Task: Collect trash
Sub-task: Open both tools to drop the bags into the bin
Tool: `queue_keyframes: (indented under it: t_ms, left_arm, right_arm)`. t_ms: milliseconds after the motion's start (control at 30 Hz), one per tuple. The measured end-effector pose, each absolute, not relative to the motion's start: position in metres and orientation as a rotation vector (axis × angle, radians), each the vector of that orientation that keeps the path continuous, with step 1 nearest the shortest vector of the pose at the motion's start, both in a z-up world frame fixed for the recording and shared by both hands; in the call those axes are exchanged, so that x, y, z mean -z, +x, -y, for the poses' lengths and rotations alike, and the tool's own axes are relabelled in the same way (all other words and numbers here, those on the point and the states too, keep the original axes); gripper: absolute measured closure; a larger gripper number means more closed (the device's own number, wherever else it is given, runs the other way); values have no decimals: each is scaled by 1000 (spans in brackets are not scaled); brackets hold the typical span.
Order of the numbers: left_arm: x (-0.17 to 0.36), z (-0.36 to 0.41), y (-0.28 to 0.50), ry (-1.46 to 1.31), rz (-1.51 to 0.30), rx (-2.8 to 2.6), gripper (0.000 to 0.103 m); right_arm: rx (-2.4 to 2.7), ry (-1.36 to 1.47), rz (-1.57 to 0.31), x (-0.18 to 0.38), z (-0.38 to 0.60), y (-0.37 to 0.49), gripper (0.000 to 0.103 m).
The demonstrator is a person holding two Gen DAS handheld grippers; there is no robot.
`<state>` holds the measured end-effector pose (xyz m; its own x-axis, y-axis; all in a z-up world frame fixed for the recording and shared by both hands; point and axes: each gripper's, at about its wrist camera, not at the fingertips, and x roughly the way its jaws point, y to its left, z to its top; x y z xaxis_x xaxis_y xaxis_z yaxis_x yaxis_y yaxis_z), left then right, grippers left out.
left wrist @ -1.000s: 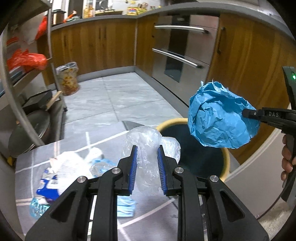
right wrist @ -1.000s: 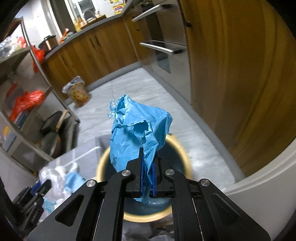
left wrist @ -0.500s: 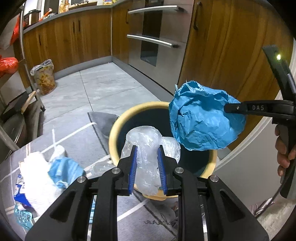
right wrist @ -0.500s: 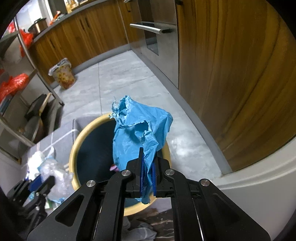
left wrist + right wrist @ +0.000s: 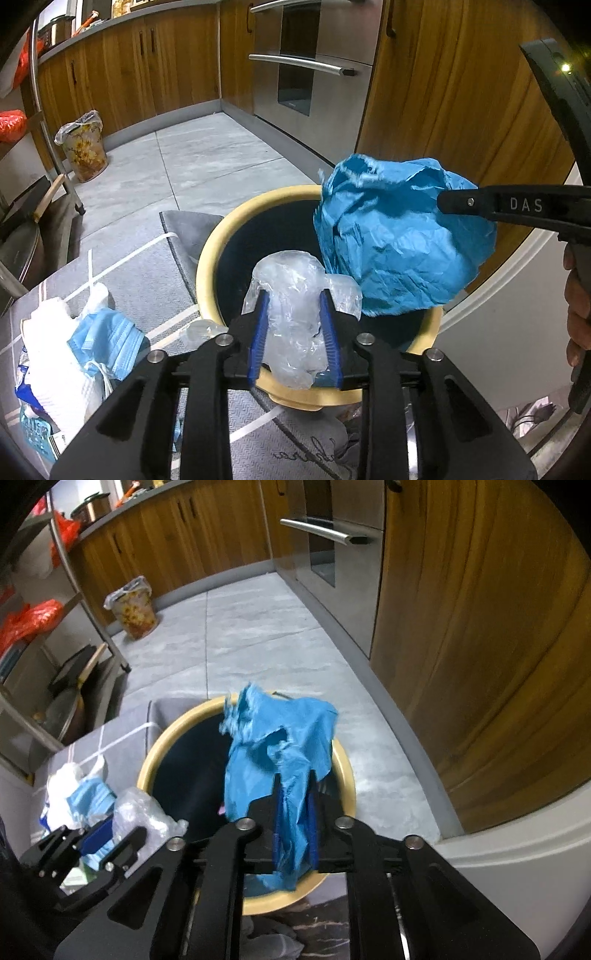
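A round bin with a yellow rim and a dark inside stands on the floor just below both grippers. My left gripper holds crumpled clear plastic over the bin's near rim. Its jaws are opening, and the plastic still fills the gap between the blue pads. My right gripper hangs over the bin's mouth, and its jaws are opening too. A strip of the crumpled blue paper hangs loosely between them. In the left wrist view the blue paper bulges over the bin's right side.
On the grey mat left of the bin lies a heap of white tissue, wrappers and a blue face mask. A small lined bin stands by the wooden cabinets. A metal rack is on the left, an oven at the back, and a hand at the right edge.
Both grippers came down and forward until they are over the bin. The left jaws stand slightly wider around the plastic, and the right jaws have parted around the blue paper.
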<state>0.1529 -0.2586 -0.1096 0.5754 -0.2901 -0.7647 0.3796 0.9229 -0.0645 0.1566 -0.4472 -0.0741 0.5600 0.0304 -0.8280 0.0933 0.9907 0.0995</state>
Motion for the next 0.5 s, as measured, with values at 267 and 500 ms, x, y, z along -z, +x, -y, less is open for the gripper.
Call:
queue_keyframes:
  t_ms: [267,500]
  left_arm:
    - [103,254,147,125,-845,385,46]
    - [87,241,135,111,-790,370,19]
  right_arm:
    - [63,174,-950,67,453,154,58]
    - [57,220,-890,55,453,147,23]
